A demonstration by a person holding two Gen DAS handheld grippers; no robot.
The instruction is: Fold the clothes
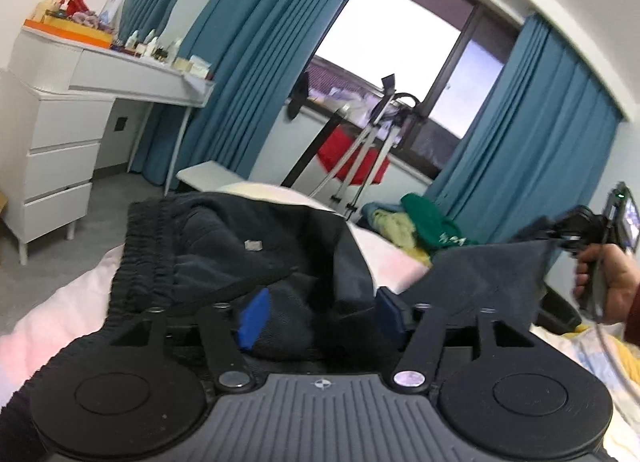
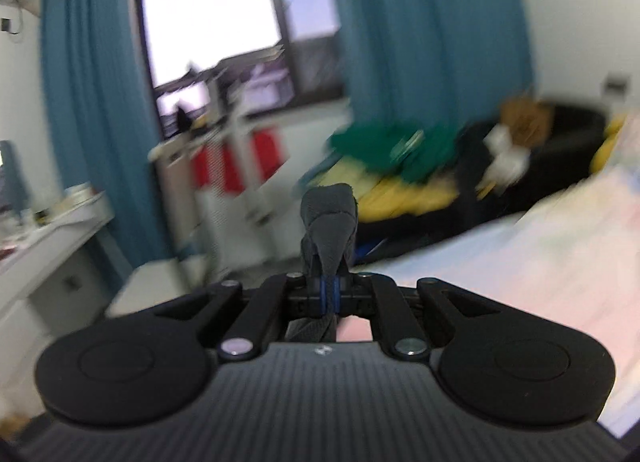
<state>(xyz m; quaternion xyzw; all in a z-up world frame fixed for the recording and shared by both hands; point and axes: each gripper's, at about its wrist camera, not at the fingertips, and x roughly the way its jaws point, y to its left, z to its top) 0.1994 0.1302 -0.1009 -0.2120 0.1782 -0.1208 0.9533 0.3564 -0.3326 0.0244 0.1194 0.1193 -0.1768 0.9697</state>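
A dark navy pair of pants (image 1: 224,262) with an elastic waistband lies bunched on the pale pink bed (image 1: 52,318). My left gripper (image 1: 320,314) is open, its blue pads on either side of a fold of the dark cloth. My right gripper (image 2: 329,294) is shut on a grey-navy end of the pants (image 2: 330,222), which sticks up between the pads. In the left wrist view the right gripper (image 1: 560,236) holds that end lifted at the far right.
A pile of green and yellow clothes (image 1: 424,226) lies at the far end of the bed. A white dresser (image 1: 60,134) stands left. A drying rack (image 1: 352,154) with red cloth stands under the window, between teal curtains (image 1: 256,62).
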